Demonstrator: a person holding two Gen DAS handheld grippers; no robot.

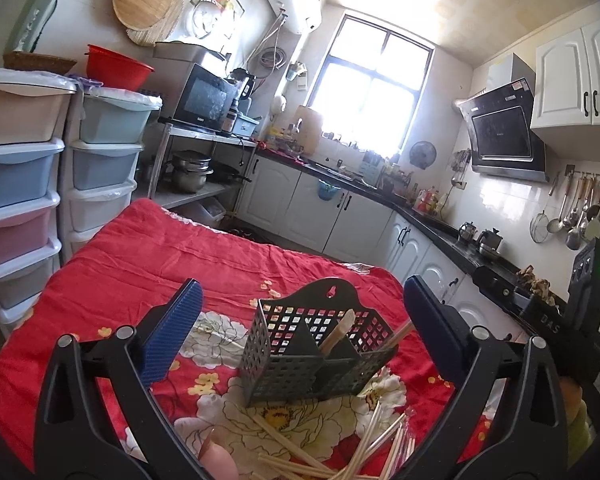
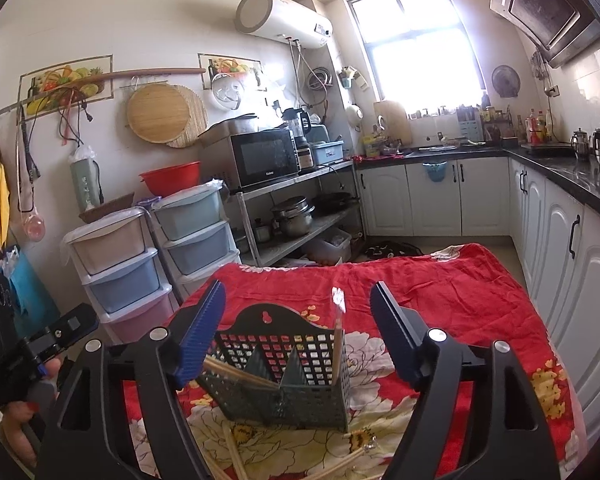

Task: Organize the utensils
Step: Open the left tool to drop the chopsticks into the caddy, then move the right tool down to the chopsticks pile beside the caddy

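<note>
We hold both grippers level over a table covered with a red floral cloth (image 1: 140, 264), each aimed at the dark perforated utensil caddy (image 1: 316, 356) that stands upright on the cloth. Our left gripper (image 1: 300, 328) has its blue-padded fingers (image 1: 172, 332) spread wide on either side of the caddy, touching nothing. Our right gripper (image 2: 298, 332) is likewise spread, its pads clear of the caddy walls, with nothing pinched between them. The caddy is divided into compartments by angled partitions. In the left wrist view, a pale utensil handle (image 1: 340, 330) leans in a middle compartment and chopsticks (image 1: 400, 334) lean out of the right end. In the right wrist view, one wrapped chopstick pair (image 2: 338, 332) stands nearly upright in the right compartment, and several chopsticks lie slanted in the left one. Loose chopsticks (image 1: 340, 452) lie scattered on the cloth just in front of the caddy, nearest us.
</note>
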